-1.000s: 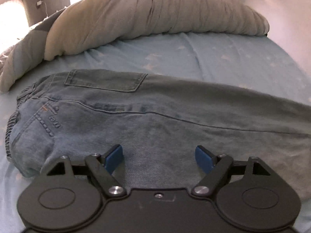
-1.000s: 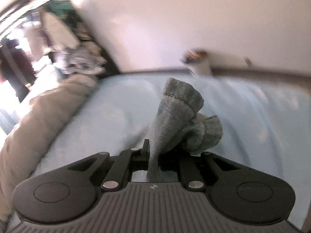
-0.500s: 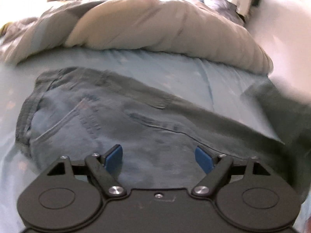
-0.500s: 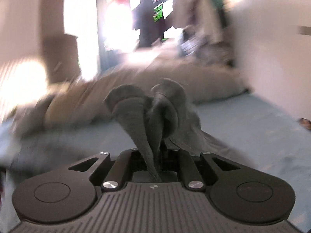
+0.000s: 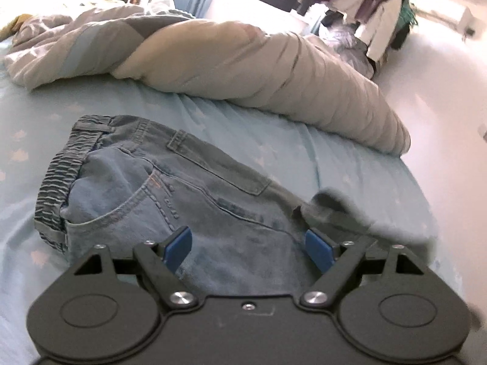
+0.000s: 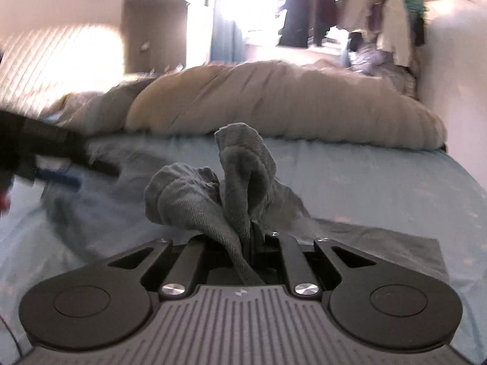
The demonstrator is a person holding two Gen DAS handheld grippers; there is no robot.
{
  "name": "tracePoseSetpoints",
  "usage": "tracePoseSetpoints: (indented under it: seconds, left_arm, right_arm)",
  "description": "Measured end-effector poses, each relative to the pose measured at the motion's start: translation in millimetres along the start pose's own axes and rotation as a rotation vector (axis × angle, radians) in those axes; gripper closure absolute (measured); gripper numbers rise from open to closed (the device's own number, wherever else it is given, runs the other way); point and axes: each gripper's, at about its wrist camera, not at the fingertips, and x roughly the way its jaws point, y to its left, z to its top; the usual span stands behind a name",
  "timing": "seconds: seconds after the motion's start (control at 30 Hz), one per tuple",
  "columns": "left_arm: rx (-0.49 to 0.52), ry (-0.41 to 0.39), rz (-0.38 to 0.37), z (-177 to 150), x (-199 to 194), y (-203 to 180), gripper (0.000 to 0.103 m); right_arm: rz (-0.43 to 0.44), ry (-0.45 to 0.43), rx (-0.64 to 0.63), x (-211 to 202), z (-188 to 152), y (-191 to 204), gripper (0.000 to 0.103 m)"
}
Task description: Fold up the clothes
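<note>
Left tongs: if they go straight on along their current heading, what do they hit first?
Most likely the jeans: the open left tongs point down at the denim lying on the bed sheet, with nothing between. How near the fabric is cannot be told.

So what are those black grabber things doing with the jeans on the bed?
Someone is folding jeans on the bed with two handheld grippers. The right gripper is shut on the bunched leg end, held up over the bed. The left gripper is open above the seat of the jeans, gripping nothing.
</note>
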Motion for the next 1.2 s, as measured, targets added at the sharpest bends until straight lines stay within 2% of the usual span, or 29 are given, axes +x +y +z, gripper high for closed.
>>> tracePoseSetpoints:
  seconds: [0.13,0.2,0.23,0.27,0.33,0.47,0.57,0.67,0.83,0.9,1.03,1.13,1.2]
  left_arm:
    - [0.012,0.001,-0.003,2.6,0.1,-5.2,0.023]
    - [0.039,-0.003,-0.013,2.9,-0.2,-14.3,0.023]
    - [0.058,-0.005,-0.022,2.7,-0.3,-20.9,0.023]
    - [0.078,-0.006,-0.034,2.1,-0.2,-29.0,0.023]
    - [0.119,-0.01,-0.057,0.5,0.2,-45.5,0.023]
    - [0.226,-0.01,-0.083,-7.8,5.5,-80.1,0.023]
    - [0.3,-0.002,-0.088,-16.7,13.9,-102.0,0.022]
    - [0.35,0.012,-0.057,-28.5,26.6,-113.2,0.022]
    - [0.504,0.049,0.03,-51.5,50.7,-117.3,0.022]
    - [0.553,0.077,0.05,-58.7,59.4,-113.4,0.022]
    - [0.521,0.155,0.096,-64.5,73.5,-99.8,0.021]
    - [0.512,0.164,0.124,-66.6,78.9,-97.8,0.015]
    - [0.516,0.164,0.142,-67.1,81.8,-99.0,0.014]
  right_arm:
    - [0.007,0.086,-0.059,12.9,-36.4,19.0,0.093]
    - [0.006,0.08,-0.093,11.9,-43.3,22.1,0.089]
    - [0.009,0.068,-0.101,9.3,-43.7,22.5,0.083]
    - [0.026,0.057,-0.094,5.7,-42.2,21.5,0.07]
    - [0.068,0.034,-0.088,-3.9,-41.2,17.4,0.055]
    - [0.098,0.004,-0.1,-26.7,-42.9,1.2,0.044]
    - [0.08,-0.004,-0.064,-46.2,-45.6,-18.8,0.044]
    - [0.011,-0.014,0.025,-63.1,-48.7,-52.9,0.044]
    - [-0.165,0.057,0.179,-46.7,-64.6,-114.6,0.044]
    - [-0.207,0.079,0.235,-37.5,-73.9,-137.2,0.044]
    - [-0.198,0.136,0.318,-22.0,-93.9,-161.7,0.044]
    - [-0.163,0.177,0.364,-15.2,-104.0,-169.7,0.042]
    - [-0.14,0.177,0.403,-18.3,-103.8,-176.1,0.042]
